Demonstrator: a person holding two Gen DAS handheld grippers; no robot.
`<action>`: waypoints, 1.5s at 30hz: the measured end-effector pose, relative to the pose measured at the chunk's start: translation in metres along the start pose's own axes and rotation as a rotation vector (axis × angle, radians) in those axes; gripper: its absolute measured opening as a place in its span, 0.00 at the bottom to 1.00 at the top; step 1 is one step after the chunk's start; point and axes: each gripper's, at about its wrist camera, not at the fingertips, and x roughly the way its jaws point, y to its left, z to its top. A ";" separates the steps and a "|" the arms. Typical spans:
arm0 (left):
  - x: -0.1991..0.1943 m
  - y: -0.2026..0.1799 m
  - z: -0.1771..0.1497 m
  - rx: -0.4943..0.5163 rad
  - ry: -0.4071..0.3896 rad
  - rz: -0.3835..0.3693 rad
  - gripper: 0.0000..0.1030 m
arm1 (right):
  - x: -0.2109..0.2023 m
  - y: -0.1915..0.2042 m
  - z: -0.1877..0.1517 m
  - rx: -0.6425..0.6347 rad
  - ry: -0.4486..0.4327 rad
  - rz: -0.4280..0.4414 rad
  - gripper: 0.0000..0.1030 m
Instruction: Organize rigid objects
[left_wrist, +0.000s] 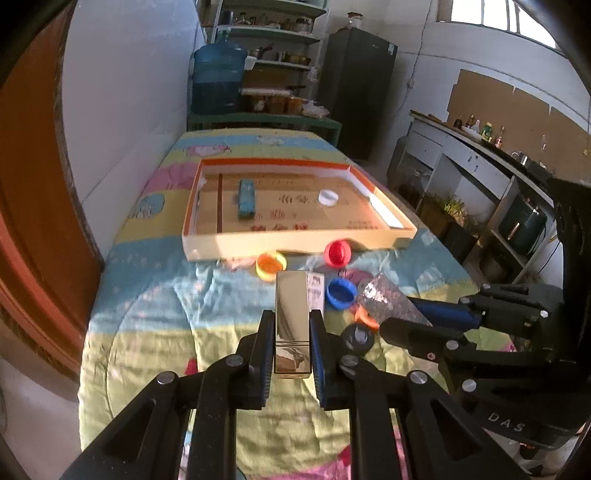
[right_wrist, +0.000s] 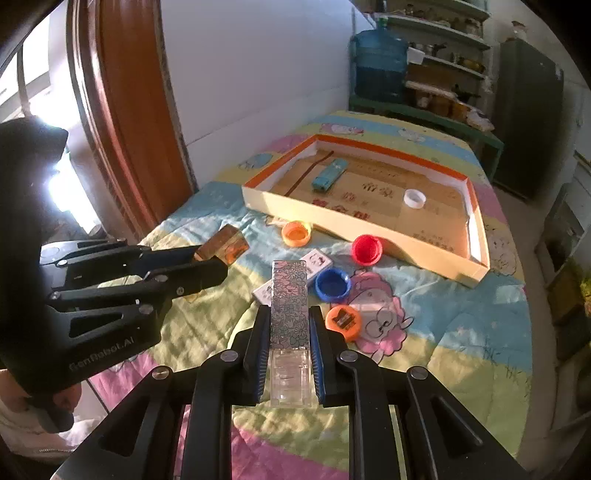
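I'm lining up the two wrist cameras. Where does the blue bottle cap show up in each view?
Left wrist: the blue bottle cap sits just right of centre, beside the mirrored box held by the left gripper.
Right wrist: blue bottle cap at centre, just right of the floral box's tip.
Shared landmark: the red cap, between it and the tray.

Left hand-held gripper (left_wrist: 291, 345) and right hand-held gripper (right_wrist: 290, 347) both clamped (side by side).

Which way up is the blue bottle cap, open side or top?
Open side up. The blue bottle cap lies on the bedsheet outside the cardboard tray, and both wrist views show its hollow inside and raised rim.
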 end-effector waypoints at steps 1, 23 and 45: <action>0.000 -0.001 0.004 0.003 -0.004 -0.004 0.18 | -0.001 -0.002 0.002 0.006 -0.005 -0.003 0.19; 0.011 -0.018 0.095 0.059 -0.083 -0.006 0.18 | -0.015 -0.053 0.052 0.108 -0.090 -0.063 0.20; 0.057 -0.022 0.154 0.083 -0.078 0.035 0.18 | -0.008 -0.109 0.106 0.155 -0.117 -0.109 0.20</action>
